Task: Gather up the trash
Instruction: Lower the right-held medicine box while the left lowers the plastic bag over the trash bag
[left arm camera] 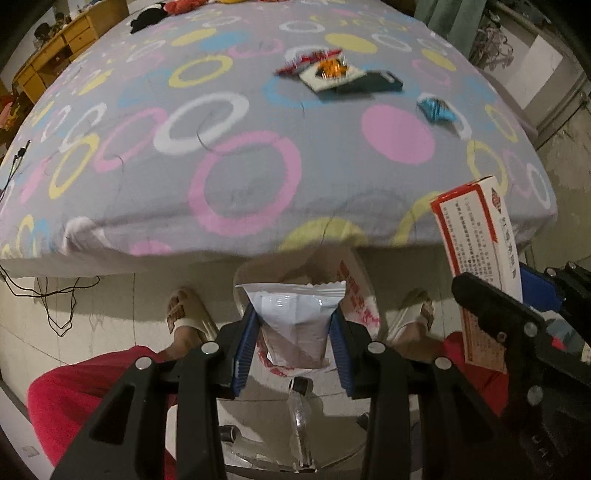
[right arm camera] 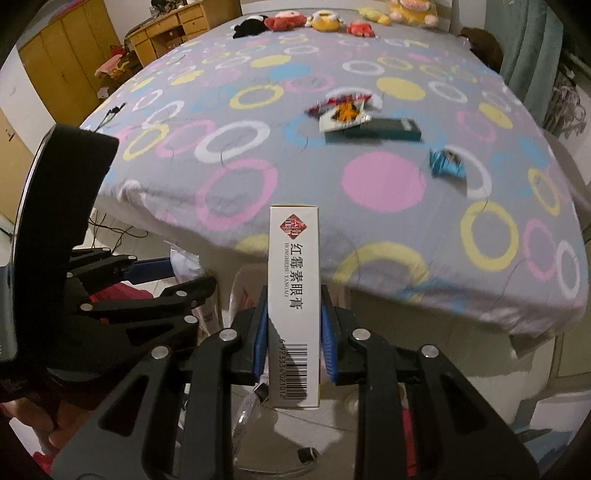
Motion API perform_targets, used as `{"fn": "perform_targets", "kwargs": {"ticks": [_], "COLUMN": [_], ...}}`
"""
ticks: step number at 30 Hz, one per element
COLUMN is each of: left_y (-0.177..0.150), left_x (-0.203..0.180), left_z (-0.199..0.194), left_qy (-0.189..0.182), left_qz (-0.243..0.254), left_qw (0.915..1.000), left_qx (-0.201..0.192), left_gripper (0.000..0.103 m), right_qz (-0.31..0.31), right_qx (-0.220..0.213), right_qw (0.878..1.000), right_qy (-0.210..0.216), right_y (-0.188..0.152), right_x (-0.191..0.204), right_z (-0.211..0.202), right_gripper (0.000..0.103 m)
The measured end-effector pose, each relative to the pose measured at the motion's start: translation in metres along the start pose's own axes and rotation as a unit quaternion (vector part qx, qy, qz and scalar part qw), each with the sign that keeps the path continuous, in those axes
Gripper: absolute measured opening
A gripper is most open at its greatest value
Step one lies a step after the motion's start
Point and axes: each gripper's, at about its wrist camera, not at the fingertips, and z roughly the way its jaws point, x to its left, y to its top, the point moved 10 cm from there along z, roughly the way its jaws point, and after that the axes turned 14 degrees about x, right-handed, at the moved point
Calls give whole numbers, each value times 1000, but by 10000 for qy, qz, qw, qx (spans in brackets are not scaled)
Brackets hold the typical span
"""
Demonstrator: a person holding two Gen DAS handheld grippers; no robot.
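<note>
The bed point(left arm camera: 258, 122), under a grey sheet printed with coloured rings and discs, fills the far part of both views. Soft toys point(right arm camera: 325, 20) line its far edge. A wooden desk point(right arm camera: 170, 26) stands far left, beyond the bed.

Trash lies on the right half of the bed: a red and white wrapper point(left arm camera: 314, 59), a flat white packet point(left arm camera: 328, 75) overlapping a dark box point(left arm camera: 369, 85), and, nearer and further right, a crumpled blue wrapper point(left arm camera: 436, 107) on its own.

On the floor point(left arm camera: 110, 314) at the near edge of the bed sits a white plastic bag point(left arm camera: 354, 291) with red print, between two sandalled feet point(left arm camera: 184, 314). Red cloth point(left arm camera: 81, 391) covers the person's legs at the near left.

Both grippers point steeply down, side by side over the floor by the bed's edge.

The left gripper point(left arm camera: 293, 325) is closed part way on a white pouch point(left arm camera: 295, 321), blue pads pressing its two sides, serrated edge facing away.

The right gripper point(right arm camera: 293, 328) is clamped narrow on a white carton point(right arm camera: 293, 295) printed with Chinese text and a barcode. The carton stands lengthwise along the fingers, its far end reaching over the bed's near edge. From the left wrist view the same carton shows a red-bordered side at far right.
</note>
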Motion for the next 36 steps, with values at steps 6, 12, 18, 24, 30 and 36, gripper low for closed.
{"fn": "perform_targets", "kwargs": {"ticks": [6, 12, 18, 24, 30, 36], "left_y": [-7, -4, 0, 1, 0, 4], "left_x": [4, 11, 11, 6, 10, 12], "left_z": [25, 46, 68, 89, 112, 130], "left_qy": [14, 18, 61, -23, -145, -191], "left_qz": [9, -18, -91, -121, -292, -460], "left_qw": [9999, 9997, 9994, 9991, 9975, 9956], "left_qx": [107, 229, 331, 402, 622, 798], "left_gripper": [37, 37, 37, 37, 37, 37], "right_qz": [79, 162, 269, 463, 660, 667], "right_qx": [128, 275, 453, 668, 880, 980], "right_qw": [9999, 9995, 9986, 9966, 9937, 9929], "right_qy": [-11, 32, 37, 136, 200, 80], "right_y": [-14, -22, -30, -37, -41, -33], "right_x": [2, 0, -8, -18, -27, -30], "right_z": [27, 51, 76, 105, 136, 165], "right_gripper": [24, 24, 24, 24, 24, 24]}}
